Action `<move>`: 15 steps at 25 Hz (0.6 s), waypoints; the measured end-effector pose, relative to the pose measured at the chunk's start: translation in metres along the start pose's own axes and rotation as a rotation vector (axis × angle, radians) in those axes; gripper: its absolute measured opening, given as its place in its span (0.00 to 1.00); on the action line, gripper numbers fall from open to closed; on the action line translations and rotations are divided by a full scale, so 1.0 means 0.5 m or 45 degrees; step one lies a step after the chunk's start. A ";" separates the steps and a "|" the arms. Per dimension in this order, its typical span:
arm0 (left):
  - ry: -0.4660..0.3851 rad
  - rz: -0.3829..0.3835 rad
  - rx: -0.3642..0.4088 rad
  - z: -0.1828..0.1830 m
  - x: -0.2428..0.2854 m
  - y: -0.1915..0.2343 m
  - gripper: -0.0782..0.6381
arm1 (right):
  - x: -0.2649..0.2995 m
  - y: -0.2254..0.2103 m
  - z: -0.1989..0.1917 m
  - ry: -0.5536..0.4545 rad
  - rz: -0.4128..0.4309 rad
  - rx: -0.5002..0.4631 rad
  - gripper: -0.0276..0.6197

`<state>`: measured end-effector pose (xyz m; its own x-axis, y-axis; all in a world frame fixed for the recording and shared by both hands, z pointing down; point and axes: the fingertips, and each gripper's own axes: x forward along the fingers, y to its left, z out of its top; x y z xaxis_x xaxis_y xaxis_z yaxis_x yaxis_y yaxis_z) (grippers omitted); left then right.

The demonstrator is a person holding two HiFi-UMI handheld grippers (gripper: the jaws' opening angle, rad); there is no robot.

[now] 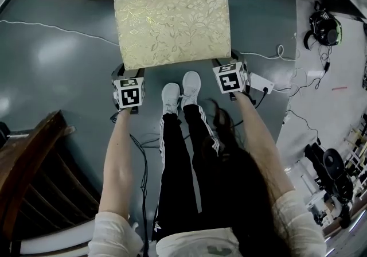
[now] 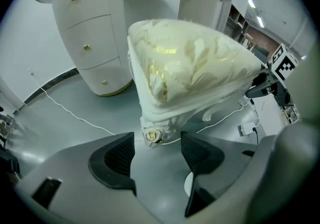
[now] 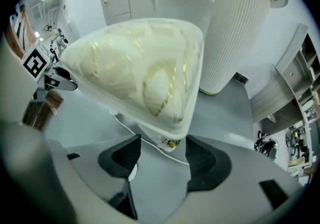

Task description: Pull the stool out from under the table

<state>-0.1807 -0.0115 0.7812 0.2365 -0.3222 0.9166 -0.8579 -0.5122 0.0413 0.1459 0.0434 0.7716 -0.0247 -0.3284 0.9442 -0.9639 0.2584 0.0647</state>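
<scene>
The stool [image 1: 172, 23], with a cream floral cushion and white carved legs, stands on the grey floor just beyond my feet. My left gripper [image 1: 129, 72] is at its near left corner and my right gripper [image 1: 229, 66] at its near right corner. In the left gripper view the jaws of the left gripper [image 2: 157, 148] stand open, and a stool leg with a gold rosette [image 2: 150, 135] sits just ahead of the tips, untouched. In the right gripper view the right gripper [image 3: 162, 150] is also open, with another stool leg [image 3: 170, 142] between the tips and a gap on both sides.
A white dressing table with drawers [image 2: 90, 43] and a fluted pedestal [image 3: 235, 33] stands behind the stool. White cables [image 1: 51, 26] and a power adapter [image 1: 261, 82] lie on the floor. A dark wooden chair [image 1: 34, 158] is at lower left, equipment [image 1: 325, 27] at right.
</scene>
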 end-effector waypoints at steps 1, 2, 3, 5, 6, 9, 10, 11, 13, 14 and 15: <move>0.027 0.001 -0.013 -0.011 -0.021 -0.001 0.49 | -0.018 0.010 -0.004 0.011 0.010 -0.006 0.47; 0.060 0.003 -0.030 -0.025 -0.048 -0.002 0.49 | -0.041 0.025 -0.011 0.032 0.026 -0.014 0.47; 0.084 0.003 -0.048 -0.034 -0.073 -0.003 0.49 | -0.067 0.039 -0.014 0.053 0.041 -0.025 0.47; 0.073 0.008 -0.075 -0.013 -0.110 -0.008 0.49 | -0.115 0.047 0.003 0.068 0.050 -0.045 0.47; 0.051 0.024 -0.084 0.010 -0.127 -0.006 0.49 | -0.138 0.046 0.023 0.060 0.045 -0.047 0.47; 0.037 0.085 -0.137 0.065 -0.203 -0.005 0.49 | -0.233 0.043 0.096 0.010 0.037 -0.029 0.47; 0.022 0.082 -0.159 0.089 -0.239 -0.014 0.49 | -0.273 0.041 0.122 -0.014 0.034 -0.026 0.47; -0.015 0.068 -0.172 0.121 -0.280 -0.026 0.49 | -0.316 0.041 0.148 -0.039 0.031 -0.025 0.47; -0.124 0.033 -0.180 0.199 -0.371 -0.047 0.49 | -0.402 0.042 0.199 -0.100 0.024 -0.017 0.47; -0.181 0.019 -0.190 0.238 -0.416 -0.054 0.49 | -0.443 0.041 0.225 -0.136 0.019 -0.009 0.47; -0.240 0.007 -0.209 0.276 -0.457 -0.058 0.49 | -0.483 0.037 0.252 -0.176 0.011 -0.003 0.47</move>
<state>-0.1468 -0.0327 0.5155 0.2995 -0.4749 0.8275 -0.9182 -0.3791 0.1147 0.1006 0.0131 0.5039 -0.0695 -0.4480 0.8913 -0.9628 0.2640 0.0576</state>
